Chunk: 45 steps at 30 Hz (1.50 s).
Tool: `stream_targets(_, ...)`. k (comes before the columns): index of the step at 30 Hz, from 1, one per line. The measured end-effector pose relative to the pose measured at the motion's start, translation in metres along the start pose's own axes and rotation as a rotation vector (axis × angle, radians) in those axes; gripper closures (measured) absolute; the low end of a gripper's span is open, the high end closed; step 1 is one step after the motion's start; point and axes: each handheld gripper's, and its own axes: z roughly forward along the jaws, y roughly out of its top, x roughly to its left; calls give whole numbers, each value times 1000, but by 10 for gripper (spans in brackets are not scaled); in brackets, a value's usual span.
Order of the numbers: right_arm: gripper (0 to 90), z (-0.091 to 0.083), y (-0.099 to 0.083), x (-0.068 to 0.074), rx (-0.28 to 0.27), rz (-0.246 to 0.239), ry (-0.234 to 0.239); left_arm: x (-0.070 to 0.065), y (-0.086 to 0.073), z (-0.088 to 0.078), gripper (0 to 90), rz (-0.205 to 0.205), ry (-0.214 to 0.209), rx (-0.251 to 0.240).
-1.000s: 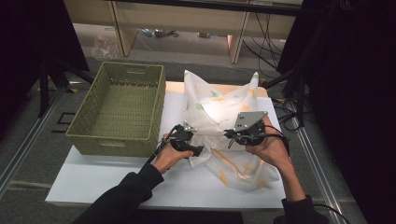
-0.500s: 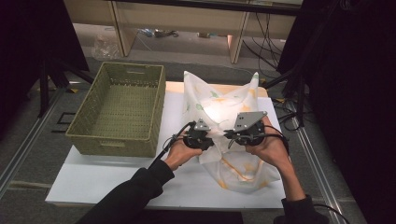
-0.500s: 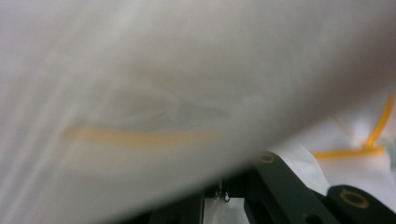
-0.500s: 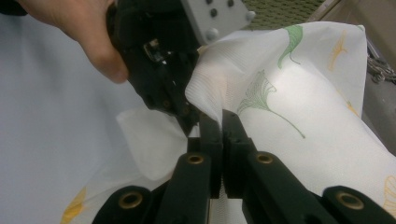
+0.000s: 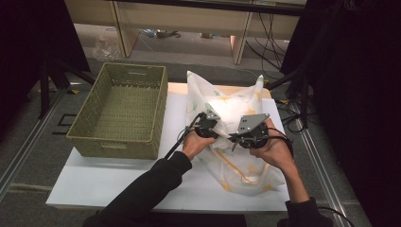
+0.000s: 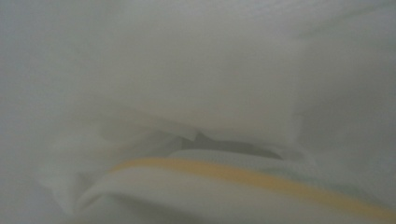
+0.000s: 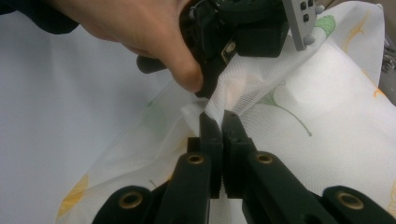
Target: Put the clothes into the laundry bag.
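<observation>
High view: the bag point(image 5: 236, 156), white with yellow and green leaf prints, lies on the white counter point(image 5: 118, 179), just right of the green woven basket point(image 5: 120, 111). Both hands work at the bag's middle, near each other. The left gripper point(image 5: 211, 128) sits on the side toward the basket; the right gripper point(image 5: 236, 139) sits on the side away from it, with a grey plate on top.

Right gripper view: the right jaws are closed together on a fold of bag fabric, which rises pinched between the tips point(image 7: 219, 122). Just beyond, the left gripper point(image 7: 212, 88) also grips the same raised fold, with the left hand point(image 7: 140, 32) wrapped around its body. The fabric is drawn taut between the two grips.

Left gripper view: white mesh fabric of the bag point(image 6: 196, 84) lies directly against the lens, blurred, with one yellow stripe crossing the lower part. The left jaws have just been closing and now stand nearly shut, with bag fabric between them.

The basket's open interior faces up, apart from the bag and both grippers.
</observation>
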Motion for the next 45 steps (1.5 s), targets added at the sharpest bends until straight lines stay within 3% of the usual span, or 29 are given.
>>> stream_targets(1,900,0,-1,-1,1,-6,-3,0,-2,0,835,-3,-4,5)
stream_targets(3,900,0,-2,1,13,48,1,0,-4,-5,767,14,-36,51)
stream_targets(5,900,0,-3,1,11,43,-2,-3,-8,-13,659,32,-53,64)
stream_targets(6,900,0,-3,1,7,42,10,-5,-9,-15,621,8,-52,46)
stream_targets(7,900,0,-3,0,8,33,-3,-3,-10,-21,588,48,-70,84)
stream_targets(10,900,0,-3,0,2,35,-3,-7,-16,-34,423,14,-95,77)
stream_targets(14,900,-1,-2,0,4,43,2,-10,-26,-50,299,46,-101,92)
stream_targets(15,900,0,-1,0,-3,20,3,-10,-27,-52,263,62,-101,96)
stream_targets(18,900,0,-2,0,-2,10,2,-14,-30,-54,245,96,-114,120)
stream_targets(20,900,1,-1,3,1,57,-1,-15,-30,-53,241,132,-135,150)
stream_targets(21,900,1,-1,3,-2,55,-7,-19,-30,-50,234,118,-146,141)
stream_targets(23,900,1,-1,3,11,39,-4,-21,-29,-45,212,189,-166,201)
stream_targets(26,900,0,-1,2,8,36,3,-23,-26,-33,224,199,-145,210)
stream_targets(27,900,0,-1,2,9,36,3,-23,-24,-30,273,214,-129,200)
stream_targets(28,900,0,-1,3,11,38,2,-25,-24,-27,340,211,-119,172)
stream_targets(29,900,0,-1,3,20,40,15,-24,-23,-24,431,246,-107,172)
stream_targets(30,900,1,-1,2,3,13,5,-23,-21,-21,509,274,-89,198)
stream_targets(31,900,1,-2,2,10,39,0,-22,-21,-19,589,270,-82,204)
stream_targets(32,900,1,-2,2,12,28,-2,-20,-20,-17,663,271,-83,212)
stream_targets(34,900,1,-3,2,16,40,5,-19,-18,-14,778,249,-73,182)
stream_targets(36,900,1,-3,2,16,42,6,-16,-15,-12,827,229,-54,150)
stream_targets(39,900,1,-3,2,16,41,2,-13,-10,-10,849,169,-39,115)
stream_targets(41,900,3,-3,1,10,2,12,-10,-6,-7,855,150,-26,89)
stream_targets(45,900,3,-3,2,22,19,17,-8,2,-1,858,113,20,43)
